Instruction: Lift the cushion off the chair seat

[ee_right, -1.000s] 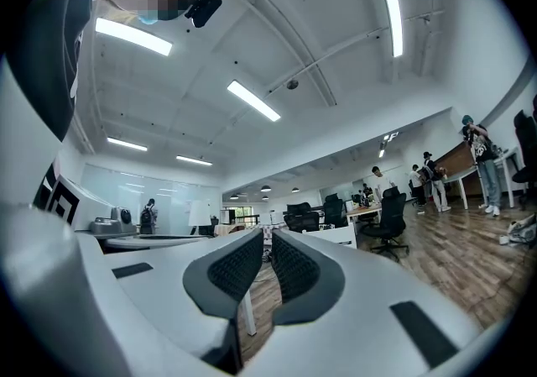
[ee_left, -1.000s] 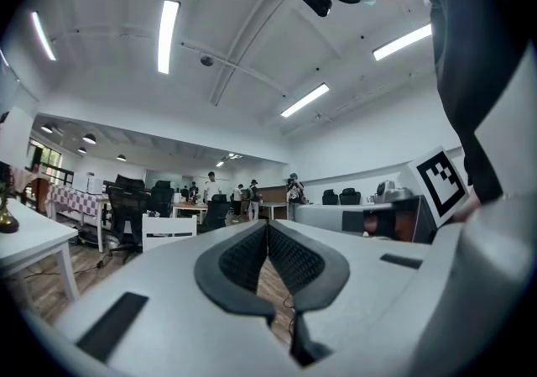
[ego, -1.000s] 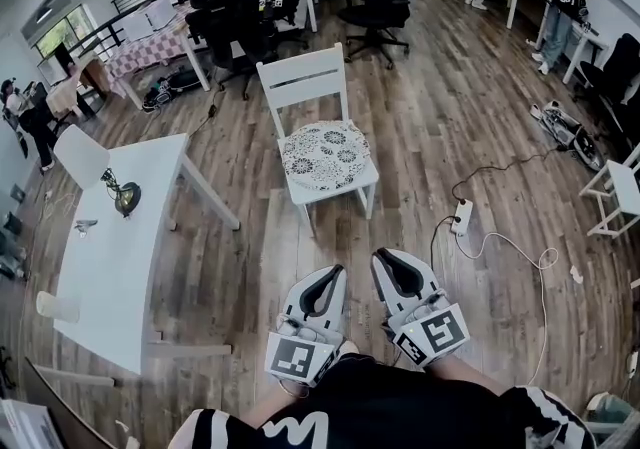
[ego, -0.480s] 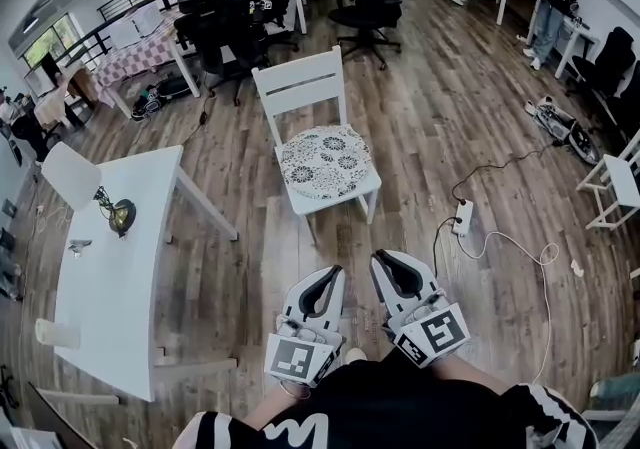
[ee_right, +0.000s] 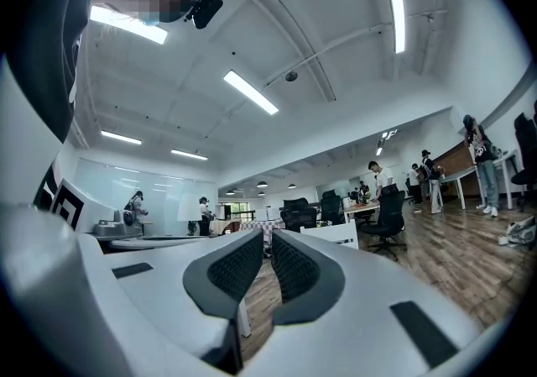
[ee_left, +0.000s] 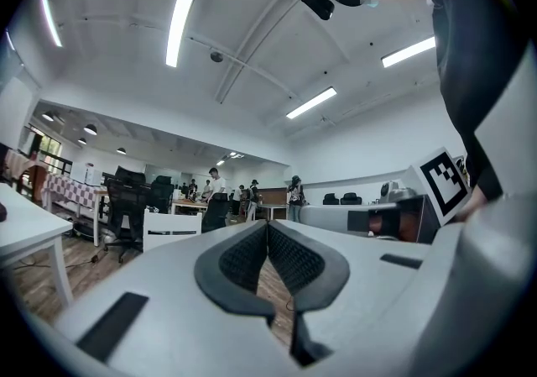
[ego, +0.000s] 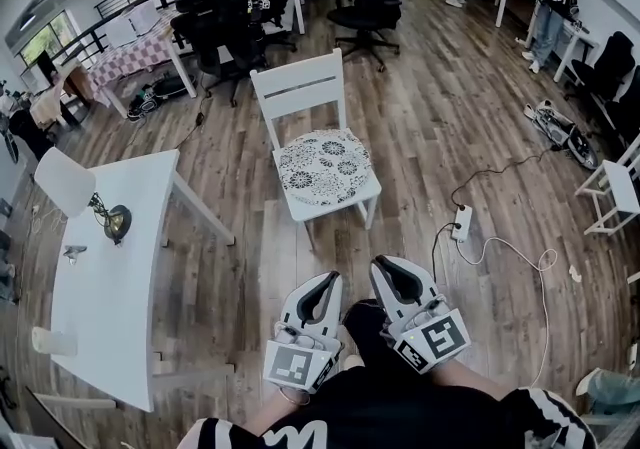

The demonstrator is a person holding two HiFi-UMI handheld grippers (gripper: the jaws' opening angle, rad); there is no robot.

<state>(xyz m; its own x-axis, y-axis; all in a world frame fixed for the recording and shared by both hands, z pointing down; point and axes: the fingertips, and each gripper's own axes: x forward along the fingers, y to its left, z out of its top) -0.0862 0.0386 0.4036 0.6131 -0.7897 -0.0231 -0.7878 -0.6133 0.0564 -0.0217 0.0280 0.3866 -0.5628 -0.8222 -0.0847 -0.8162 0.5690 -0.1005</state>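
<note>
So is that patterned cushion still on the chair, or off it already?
On: the cushion lies flat on the white chair seat, with nothing touching it.

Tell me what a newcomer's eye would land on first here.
The round floral cushion on the white chair, mid-floor in the head view, draws the eye first. Next come the left gripper and right gripper side by side at the bottom edge, both empty and well short of the chair. A long white table fills the left.
</note>
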